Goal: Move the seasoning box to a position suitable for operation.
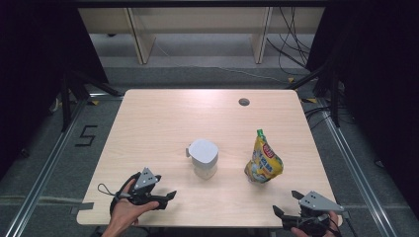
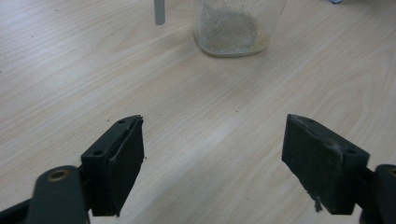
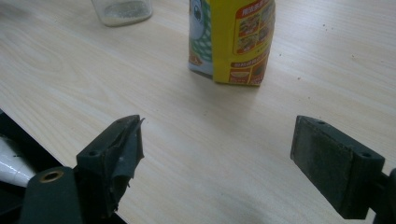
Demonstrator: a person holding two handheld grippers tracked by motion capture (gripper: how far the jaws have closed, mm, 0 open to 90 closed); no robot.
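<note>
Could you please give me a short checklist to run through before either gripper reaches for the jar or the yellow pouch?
1. Left gripper open, nothing held: ok.
2. Right gripper open, nothing held: ok.
3. Jar upright with its white lid on, ahead of the left gripper: ok.
4. Yellow pouch standing, green cap on top, ahead of the right gripper: ok.
5. Bare table between each gripper and its thing: ok.
6. Lid or cap tightly closed: cannot tell.

jar (image 2: 232,28) — top cut off | pouch (image 3: 232,39) — top cut off
</note>
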